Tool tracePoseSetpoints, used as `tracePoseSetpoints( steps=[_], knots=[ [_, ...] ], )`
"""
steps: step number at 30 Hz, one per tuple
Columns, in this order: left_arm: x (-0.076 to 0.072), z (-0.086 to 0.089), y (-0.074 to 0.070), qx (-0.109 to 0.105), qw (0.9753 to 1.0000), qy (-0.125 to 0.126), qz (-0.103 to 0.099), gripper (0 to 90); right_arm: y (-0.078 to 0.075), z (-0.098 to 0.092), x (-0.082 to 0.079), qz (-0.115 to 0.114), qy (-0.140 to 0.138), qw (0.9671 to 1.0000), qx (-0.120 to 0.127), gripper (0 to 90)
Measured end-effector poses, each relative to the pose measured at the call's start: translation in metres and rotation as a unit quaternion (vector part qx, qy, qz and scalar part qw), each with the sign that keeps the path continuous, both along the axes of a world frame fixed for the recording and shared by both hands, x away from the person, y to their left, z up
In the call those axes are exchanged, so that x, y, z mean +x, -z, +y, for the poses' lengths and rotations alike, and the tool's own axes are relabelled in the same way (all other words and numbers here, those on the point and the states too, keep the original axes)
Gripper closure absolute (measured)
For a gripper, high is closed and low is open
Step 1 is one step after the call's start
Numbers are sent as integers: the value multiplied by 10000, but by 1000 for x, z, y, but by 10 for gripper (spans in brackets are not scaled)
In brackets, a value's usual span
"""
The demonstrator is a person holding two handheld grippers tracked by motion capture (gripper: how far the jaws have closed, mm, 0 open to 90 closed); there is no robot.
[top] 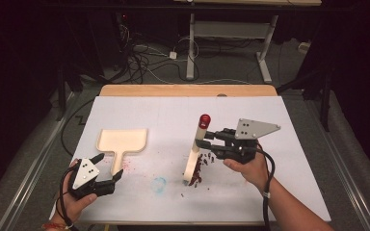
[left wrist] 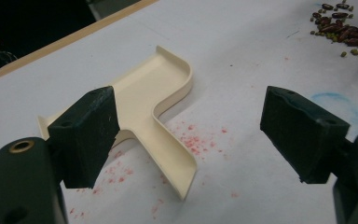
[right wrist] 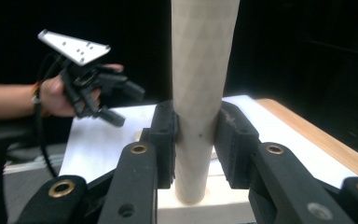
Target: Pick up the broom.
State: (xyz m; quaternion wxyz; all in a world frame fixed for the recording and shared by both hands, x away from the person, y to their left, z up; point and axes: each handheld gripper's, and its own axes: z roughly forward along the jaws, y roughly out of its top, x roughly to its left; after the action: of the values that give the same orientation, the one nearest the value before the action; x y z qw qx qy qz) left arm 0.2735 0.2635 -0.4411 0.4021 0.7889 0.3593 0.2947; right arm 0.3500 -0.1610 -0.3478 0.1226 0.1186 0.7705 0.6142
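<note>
Two grippers, two jobs. Right gripper [top: 207,142] squeezing brush handle [right wrist: 200,84] between its fingers, bristle end down by spilled beans [top: 200,168], probably to sweep. Left gripper [top: 107,169] fingers wide, empty, near dustpan [left wrist: 161,100] lying flat on surface [top: 279,159], likely for catching.

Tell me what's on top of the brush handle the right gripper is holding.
A red cap tops the cream brush handle, which the right gripper clamps midway. In the right gripper view the handle's top runs out of frame, so the cap isn't visible there.
</note>
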Motion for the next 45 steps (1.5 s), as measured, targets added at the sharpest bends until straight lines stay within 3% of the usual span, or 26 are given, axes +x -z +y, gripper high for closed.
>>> tracePoseSetpoints(
  steps=[1, 5, 8, 11, 15, 17, 18, 20, 27, 36, 45],
  knots=[
    [0, 0, 0, -6, 10000, 13, 5, 186, 0, 0, 0, 0, 0, 10000, 0, 704],
    [0, -1, 1, 16, 10000, 85, 18, 186, -6, -10, -35, -50, 592, 9979, -243, 704],
    [2, -1, 1, 2, 9999, 117, 13, 186, -1, -19, -54, 266, 859, 9955, -308, 703],
    [3, -4, 1, 34, 9999, 165, 3, 186, 9, -26, -65, 478, 1070, 9921, -445, 704],
    [6, -8, 0, 88, 9997, 227, -24, 186, 22, -26, -72, 485, 1352, 9867, -766, 704],
    [8, -10, 0, 107, 9996, 254, -18, 186, 29, -24, -71, 471, 1404, 9850, -885, 704],
    [8, -11, 0, 101, 9996, 256, -12, 186, 31, -24, -70, 463, 1398, 9861, -767, 704],
    [10, -12, 0, 88, 9996, 270, -5, 186, 32, -22, -62, 412, 1552, 9841, -765, 704],
    [13, -14, 1, 106, 9995, 308, 18, 185, 37, -14, -38, 368, 1770, 9813, -658, 704],
    [14, -15, 1, 146, 9994, 319, 14, 185, 38, -7, -9, 373, 1860, 9805, -522, 704],
    [13, -16, 2, 165, 9994, 312, 45, 185, 24, -37, -11, 454, 1767, 9831, -134, 704]
  ],
)
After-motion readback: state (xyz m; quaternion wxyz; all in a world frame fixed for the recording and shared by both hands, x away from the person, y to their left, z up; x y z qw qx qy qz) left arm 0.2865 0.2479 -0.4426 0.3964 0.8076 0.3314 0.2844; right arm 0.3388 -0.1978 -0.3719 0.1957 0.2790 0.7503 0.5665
